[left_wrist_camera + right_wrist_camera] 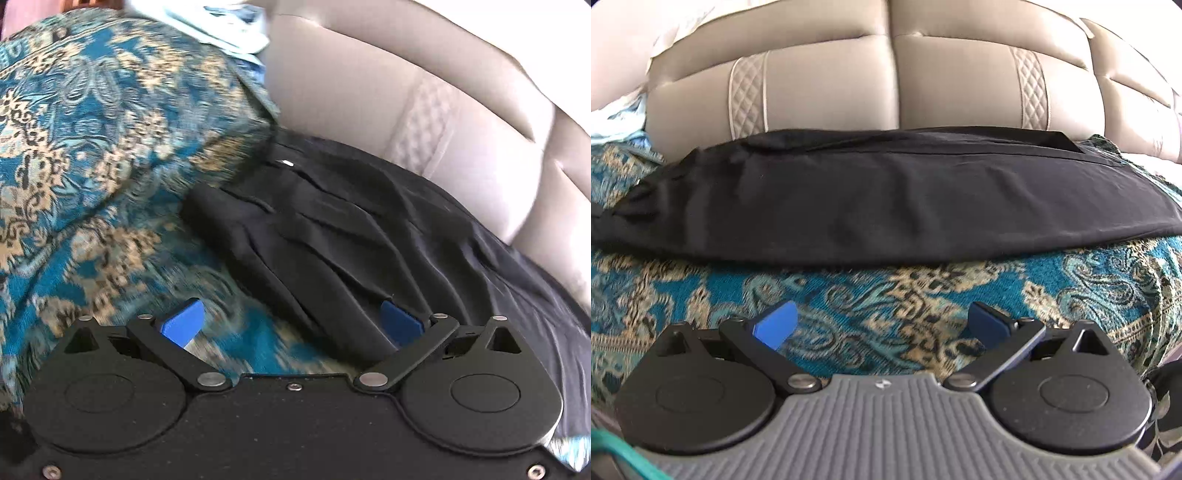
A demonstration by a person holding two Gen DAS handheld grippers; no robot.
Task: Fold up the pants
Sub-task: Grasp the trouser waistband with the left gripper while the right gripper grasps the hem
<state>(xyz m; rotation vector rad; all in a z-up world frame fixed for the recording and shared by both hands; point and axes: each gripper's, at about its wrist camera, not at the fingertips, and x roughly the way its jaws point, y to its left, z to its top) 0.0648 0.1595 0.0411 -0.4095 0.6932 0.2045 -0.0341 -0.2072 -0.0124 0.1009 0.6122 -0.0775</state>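
Observation:
Black pants [879, 199] lie folded lengthwise in a long strip on a teal and gold patterned cover [886, 295], against a beige headboard. In the left wrist view the pants' wrinkled waist end [332, 236] lies just ahead and to the right. My left gripper [291, 321] is open and empty, its right finger [400, 325] over the edge of the black cloth, its left finger over the cover. My right gripper [882, 325] is open and empty, over the cover just short of the pants' near edge.
A padded beige headboard [894, 85] with quilted strips rises right behind the pants. A light blue and white cloth [229, 26] lies at the far end of the bed. The patterned cover [92, 147] bulges up to the left.

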